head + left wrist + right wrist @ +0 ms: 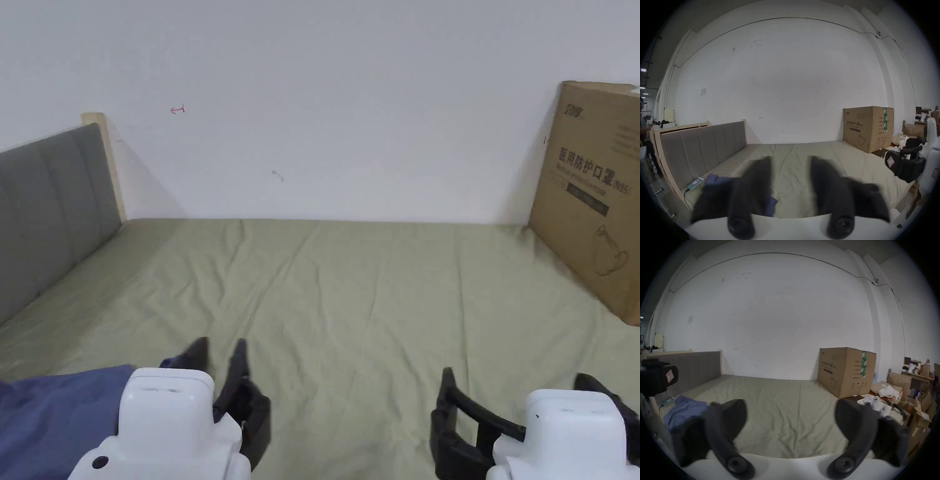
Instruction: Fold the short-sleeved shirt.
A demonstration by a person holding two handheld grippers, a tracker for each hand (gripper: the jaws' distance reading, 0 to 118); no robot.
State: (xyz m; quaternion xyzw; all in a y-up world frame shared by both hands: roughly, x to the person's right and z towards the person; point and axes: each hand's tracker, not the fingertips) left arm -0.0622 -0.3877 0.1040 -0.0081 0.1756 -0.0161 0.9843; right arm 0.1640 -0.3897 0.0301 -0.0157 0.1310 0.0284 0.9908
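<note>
Head view puts the blue shirt (50, 412) crumpled at the near left of the olive bedsheet (375, 300), just left of the left gripper (220, 357), the nearer one; its long axis cannot be judged. The right gripper (515, 390) hangs well apart. Both are released, empty; the cloth looks soft, matte.
</note>
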